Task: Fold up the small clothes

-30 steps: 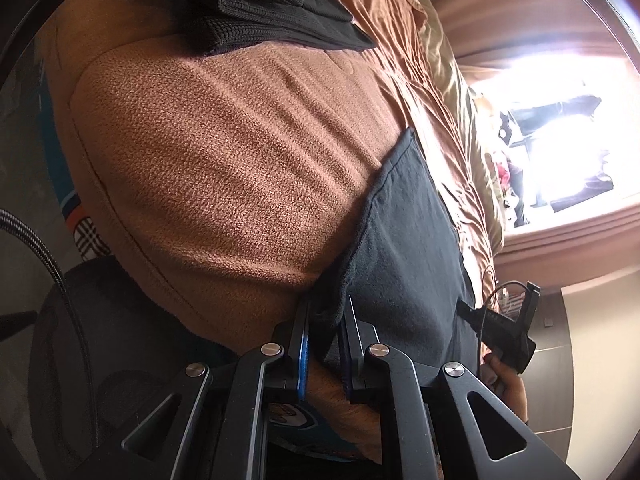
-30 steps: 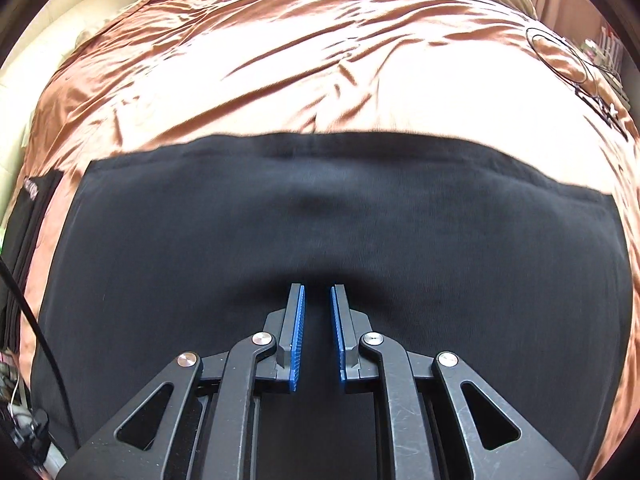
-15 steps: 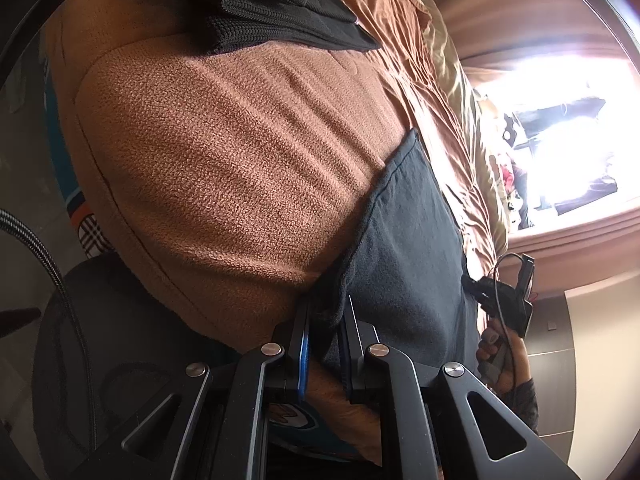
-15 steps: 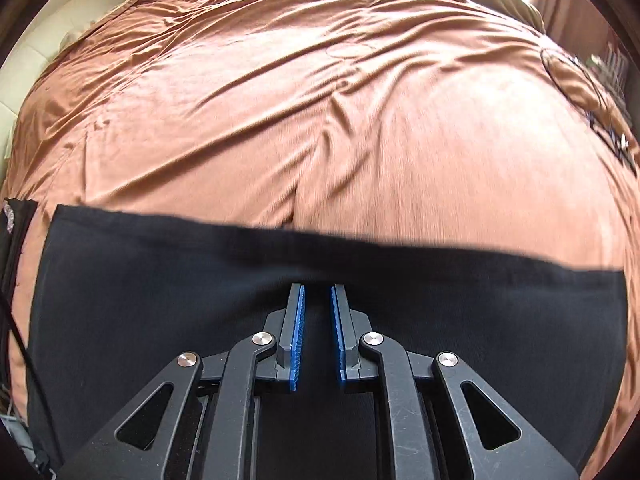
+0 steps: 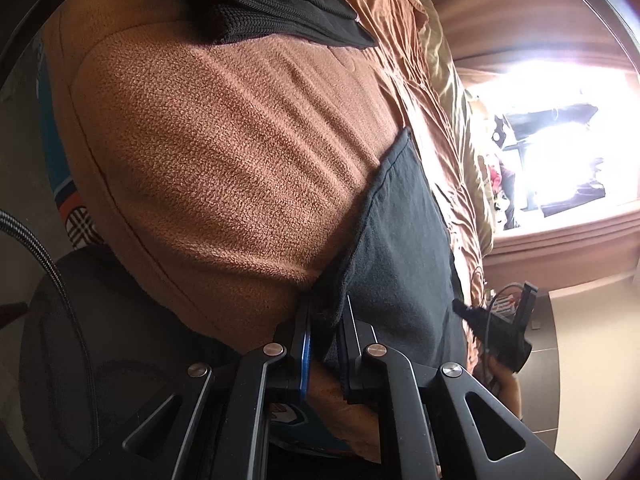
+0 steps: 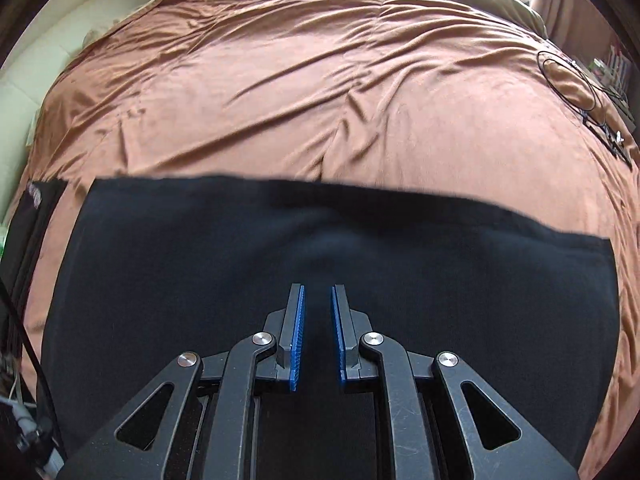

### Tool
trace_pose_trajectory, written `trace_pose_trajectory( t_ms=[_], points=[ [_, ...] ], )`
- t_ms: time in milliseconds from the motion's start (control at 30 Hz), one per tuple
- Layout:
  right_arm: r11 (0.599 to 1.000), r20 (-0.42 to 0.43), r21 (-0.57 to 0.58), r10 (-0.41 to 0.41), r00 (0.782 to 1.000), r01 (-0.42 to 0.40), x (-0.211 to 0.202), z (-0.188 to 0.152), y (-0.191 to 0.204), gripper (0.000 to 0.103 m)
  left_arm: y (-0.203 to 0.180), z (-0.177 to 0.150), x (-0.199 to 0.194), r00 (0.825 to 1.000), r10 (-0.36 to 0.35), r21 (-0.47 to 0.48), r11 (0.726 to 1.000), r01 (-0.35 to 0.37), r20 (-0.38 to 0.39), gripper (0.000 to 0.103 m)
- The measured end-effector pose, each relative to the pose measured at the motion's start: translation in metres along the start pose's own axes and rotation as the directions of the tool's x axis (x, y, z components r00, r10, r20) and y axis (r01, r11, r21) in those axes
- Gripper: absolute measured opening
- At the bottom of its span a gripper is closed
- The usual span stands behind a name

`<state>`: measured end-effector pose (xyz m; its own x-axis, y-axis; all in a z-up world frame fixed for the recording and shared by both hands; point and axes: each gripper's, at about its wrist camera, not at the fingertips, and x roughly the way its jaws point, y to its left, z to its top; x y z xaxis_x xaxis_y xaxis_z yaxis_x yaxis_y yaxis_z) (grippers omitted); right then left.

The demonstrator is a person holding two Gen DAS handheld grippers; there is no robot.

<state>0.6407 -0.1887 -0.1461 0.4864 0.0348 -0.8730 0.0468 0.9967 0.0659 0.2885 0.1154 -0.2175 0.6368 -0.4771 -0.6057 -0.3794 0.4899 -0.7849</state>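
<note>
A wide bed (image 6: 320, 92) filled the room under a rumpled brown cover, and a bright window (image 5: 560, 140) glared beyond it.

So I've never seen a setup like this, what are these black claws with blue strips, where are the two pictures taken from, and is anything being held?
Each claw is a hand-held two-finger gripper, carried by a person, with a camera looking along its fingers. One picture comes from the left gripper, which is shut on the edge of a black garment. The other comes from the right gripper, nearly closed with that same black cloth between its fingers. The garment lies on a bed's brown cover. A second dark folded item lies farther along the bed.
</note>
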Motion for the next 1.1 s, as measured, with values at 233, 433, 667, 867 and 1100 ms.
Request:
trace_pose_trajectory(
  t_ms=[233, 433, 667, 867, 1100],
  points=[
    [0.999, -0.034, -0.01, 0.045, 0.998, -0.045, -0.019, -0.052, -0.001, 0.01, -0.008, -0.002, -0.012, 0.999, -0.043, 0.035, 0.998, 0.043, -0.002, 0.008],
    [0.996, -0.03, -0.023, 0.085, 0.996, -0.086, -0.047, -0.088, 0.003, 0.01, -0.029, -0.002, -0.023, 0.997, -0.083, 0.101, 0.991, 0.083, -0.005, 0.007],
    [0.993, -0.017, -0.022, 0.118, 0.993, -0.118, -0.067, -0.127, 0.007, 0.01, -0.054, -0.002, -0.03, 0.991, -0.131, 0.153, 0.979, 0.132, -0.015, 0.006],
    [0.989, -0.007, -0.012, 0.149, 0.989, -0.15, -0.086, -0.154, 0.007, 0.01, -0.075, -0.005, -0.037, 0.986, -0.164, 0.182, 0.969, 0.165, -0.019, 0.006],
    [0.985, -0.005, -0.029, 0.172, 0.985, -0.172, -0.104, -0.184, 0.006, 0.01, -0.106, -0.006, -0.042, 0.975, -0.22, 0.224, 0.949, 0.22, -0.025, 0.005]
  ],
)
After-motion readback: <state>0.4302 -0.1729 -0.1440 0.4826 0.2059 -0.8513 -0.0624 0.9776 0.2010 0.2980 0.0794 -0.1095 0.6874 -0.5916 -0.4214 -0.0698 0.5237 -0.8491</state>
